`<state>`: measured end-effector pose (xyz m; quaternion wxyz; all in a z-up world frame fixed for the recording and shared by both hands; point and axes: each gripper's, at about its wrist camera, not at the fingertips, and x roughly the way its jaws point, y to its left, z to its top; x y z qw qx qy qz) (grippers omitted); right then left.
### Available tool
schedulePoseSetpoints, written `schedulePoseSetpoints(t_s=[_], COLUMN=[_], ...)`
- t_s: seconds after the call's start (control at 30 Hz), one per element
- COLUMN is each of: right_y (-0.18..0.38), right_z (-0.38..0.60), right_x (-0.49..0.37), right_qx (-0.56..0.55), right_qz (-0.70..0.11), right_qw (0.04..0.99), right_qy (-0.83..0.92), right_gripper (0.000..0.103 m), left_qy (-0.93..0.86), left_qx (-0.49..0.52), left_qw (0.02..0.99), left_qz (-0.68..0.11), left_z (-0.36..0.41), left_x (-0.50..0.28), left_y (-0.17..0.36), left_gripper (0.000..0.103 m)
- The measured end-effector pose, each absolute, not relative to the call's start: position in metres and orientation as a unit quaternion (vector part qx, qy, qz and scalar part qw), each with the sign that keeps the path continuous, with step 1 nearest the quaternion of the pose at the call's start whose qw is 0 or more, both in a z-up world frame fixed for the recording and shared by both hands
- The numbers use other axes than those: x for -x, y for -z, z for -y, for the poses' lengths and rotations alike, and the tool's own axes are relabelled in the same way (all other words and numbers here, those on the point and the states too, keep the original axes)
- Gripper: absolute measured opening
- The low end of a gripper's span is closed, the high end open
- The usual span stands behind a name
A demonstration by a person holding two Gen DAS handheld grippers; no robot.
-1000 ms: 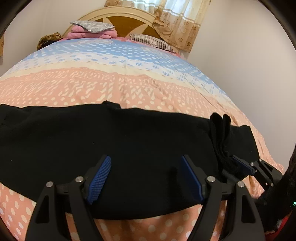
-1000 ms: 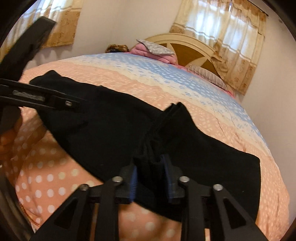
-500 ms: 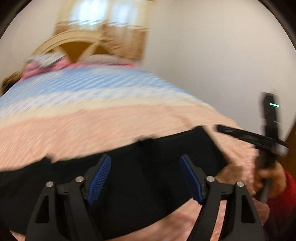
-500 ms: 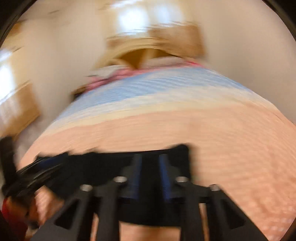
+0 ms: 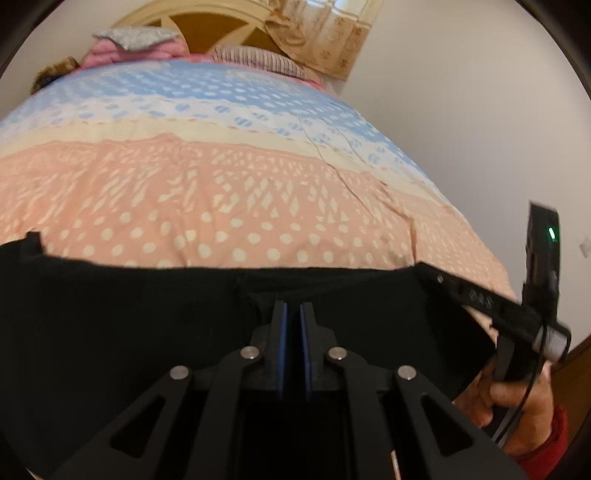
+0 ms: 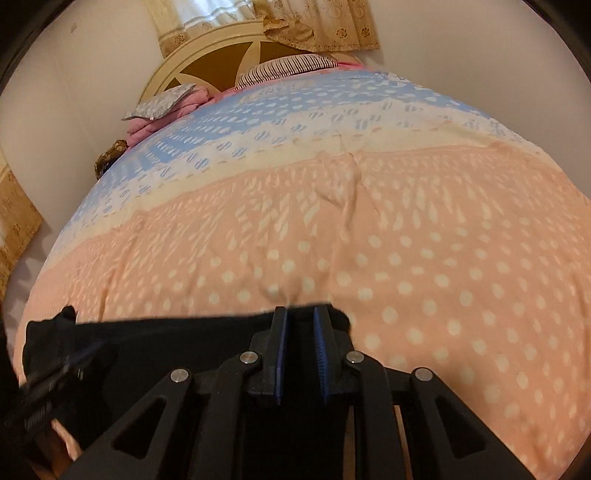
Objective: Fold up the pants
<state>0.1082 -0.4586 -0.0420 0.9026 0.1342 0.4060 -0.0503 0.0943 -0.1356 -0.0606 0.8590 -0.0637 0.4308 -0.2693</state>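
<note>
The black pants (image 5: 147, 314) lie across the near edge of the bed, a long dark band in the left wrist view; they also show in the right wrist view (image 6: 184, 350). My left gripper (image 5: 291, 306) is shut on the pants' far edge near the middle. My right gripper (image 6: 300, 314) is shut on the pants at their right end. In the left wrist view the right gripper's finger (image 5: 476, 295) lies at the pants' right corner, held by a hand (image 5: 517, 398). The left gripper's tip (image 6: 55, 376) shows blurred at the left of the right wrist view.
The bed has a peach, cream and blue dotted cover (image 5: 229, 177). At its head stand a wooden headboard (image 6: 221, 62), a striped pillow (image 6: 291, 66) and pink folded bedding (image 5: 129, 51). White walls and curtains (image 6: 295, 22) surround the bed.
My left gripper has gone from open above the pants to shut on their far edge. The right gripper, still shut on the pants, has carried its end over to the right corner.
</note>
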Motion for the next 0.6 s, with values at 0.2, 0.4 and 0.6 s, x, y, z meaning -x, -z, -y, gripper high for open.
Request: schedulePoseSetpoints(t_s=[0.2, 0.4, 0.6], right_y=[0.046, -0.006, 0.033], right_z=[0.468, 0.470, 0.451], right_x=[-0.109, -0.041, -0.005], right_qx=[-0.166, -0.198, -0.182], right_qz=[-0.367, -0.296, -0.387], right_qw=[0.915, 0.934, 0.903], right_qy=[0.027, 0.007, 0.034], right_gripper=[0.016, 0.016, 0.016], left_qy=[0.281, 0.248, 0.277], left_qx=[0.022, 0.015, -0.002], left_qw=[0.874, 0.904, 0.887], left_qz=[-0.395, -0.347, -0.370], left_z=[0.138, 0.118, 0.131], left_x=[-0.087, -0.076, -0.063], left_y=[0.050, 0.026, 0.045], left_gripper=[0.012, 0.080, 0.071])
